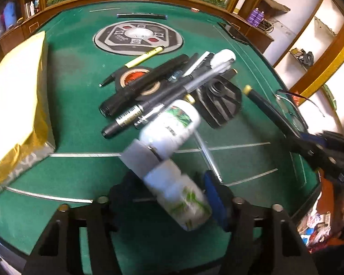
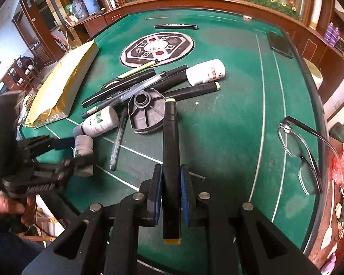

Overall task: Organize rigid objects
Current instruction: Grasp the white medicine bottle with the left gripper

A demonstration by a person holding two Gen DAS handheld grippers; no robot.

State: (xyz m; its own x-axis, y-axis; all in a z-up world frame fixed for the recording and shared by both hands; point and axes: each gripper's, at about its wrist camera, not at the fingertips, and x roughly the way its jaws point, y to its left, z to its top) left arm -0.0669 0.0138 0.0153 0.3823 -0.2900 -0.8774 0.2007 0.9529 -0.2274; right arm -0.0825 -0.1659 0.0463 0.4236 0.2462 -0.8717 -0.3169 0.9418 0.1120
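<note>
Left gripper (image 1: pixel 172 190): nearest the lens in the left wrist view, its fingers (image 1: pixel 214 194) stand on either side of a white bottle (image 1: pixel 178 197) with green leaf print (blurred); whether the pads press on it I cannot tell.
Gold box (image 1: pixel 18 105): lies flat along the counter's left edge, well apart from the pile.
Second white bottle (image 1: pixel 172 126): lies on its side just beyond the held one, its grey cap (image 1: pixel 137 158) towards the near edge.
Pile of pens (image 1: pixel 153 87): black markers and a clear pen heaped mid-counter, over two tape rolls (image 1: pixel 140 81); a yellow highlighter (image 1: pixel 144 57) lies at the pile's far side.
Round inlay (image 1: pixel 138 37): set in the green counter (image 1: pixel 80 114) towards the far edge, with a black bar (image 1: pixel 141 16) beyond it.
Black ribbed disc (image 1: pixel 220 102): flat, at the right of the pile.
White jar (image 2: pixel 206 71): on its side at the pile's far right.
Right gripper (image 2: pixel 171 191): fingers (image 2: pixel 185 192) closed tight on a black marker (image 2: pixel 170 160) with yellow ends, held above the counter near its near edge and pointing towards the disc.
Spectacles (image 2: pixel 298 151): folded open near the counter's right edge.
Black phone (image 2: pixel 279 44): by the far right corner.
Person's hand (image 2: pixel 9 206): grips the left gripper's handle (seen at the lower left of the right wrist view).
</note>
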